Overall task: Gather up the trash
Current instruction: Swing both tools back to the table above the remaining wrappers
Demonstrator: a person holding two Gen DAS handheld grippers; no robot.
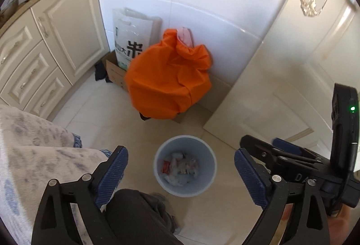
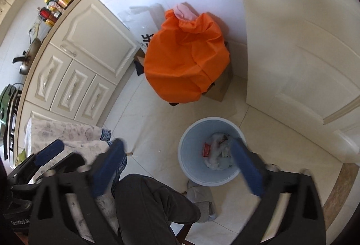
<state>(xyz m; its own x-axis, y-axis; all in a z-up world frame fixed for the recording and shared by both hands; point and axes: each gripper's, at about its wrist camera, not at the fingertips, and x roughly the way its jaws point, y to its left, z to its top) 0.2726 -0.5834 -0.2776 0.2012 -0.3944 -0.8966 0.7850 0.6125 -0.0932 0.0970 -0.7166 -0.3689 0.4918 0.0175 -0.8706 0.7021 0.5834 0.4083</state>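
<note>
A pale blue waste bin (image 1: 185,137) stands on the tiled floor, with crumpled white wrappers and a red packet (image 1: 180,167) lying in it. My left gripper (image 1: 181,153) hangs above the bin, jaws wide open and nothing between the blue pads (image 1: 112,173). In the right wrist view the same bin (image 2: 191,155) sits below my right gripper (image 2: 177,143), which is also wide open and bare. Its right pad (image 2: 246,166) overlaps the bin's rim in the picture. The trash (image 2: 217,155) lies at the bin's bottom.
A bulging orange bag (image 1: 168,83) rests on a cardboard box (image 1: 114,74) by the white wall, beside a printed white sack (image 1: 131,35). Cream cabinets (image 1: 56,42) line the left, a white door (image 1: 303,65) the right. A patterned tablecloth (image 1: 33,155) and the person's dark trouser leg (image 1: 135,215) lie close below.
</note>
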